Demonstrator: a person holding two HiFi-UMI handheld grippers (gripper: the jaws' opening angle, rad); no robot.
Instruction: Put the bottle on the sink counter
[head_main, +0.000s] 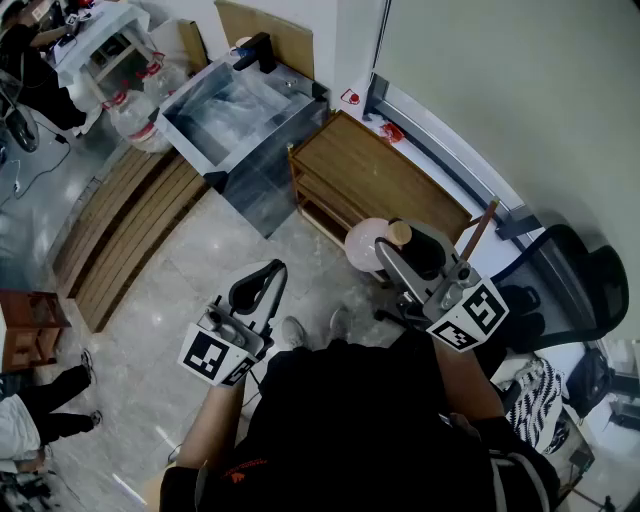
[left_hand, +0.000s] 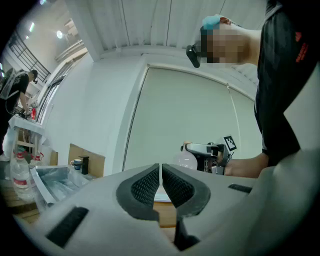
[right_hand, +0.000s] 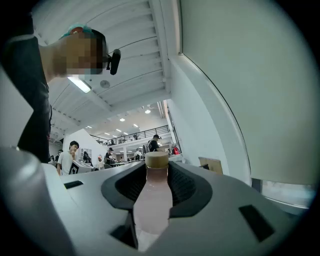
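Observation:
A pale pink bottle (right_hand: 152, 205) with a tan cap (right_hand: 156, 159) stands between the pads of my right gripper (right_hand: 152, 187), which is shut on it. In the head view this bottle (head_main: 368, 243) is held in the air by the right gripper (head_main: 405, 240), above the floor in front of a wooden cabinet (head_main: 380, 175). The steel sink (head_main: 240, 105) with its black faucet (head_main: 255, 50) lies farther away, up and to the left. My left gripper (head_main: 268, 275) hangs lower left; its pads (left_hand: 150, 184) are pressed together with nothing between them (left_hand: 160, 182).
Large water bottles (head_main: 135, 115) stand left of the sink. A wooden slatted platform (head_main: 120, 230) lies on the tiled floor. A black office chair (head_main: 560, 285) is at the right. A mug (left_hand: 76, 163) sits beside the faucet. A person's legs (head_main: 45, 395) show at lower left.

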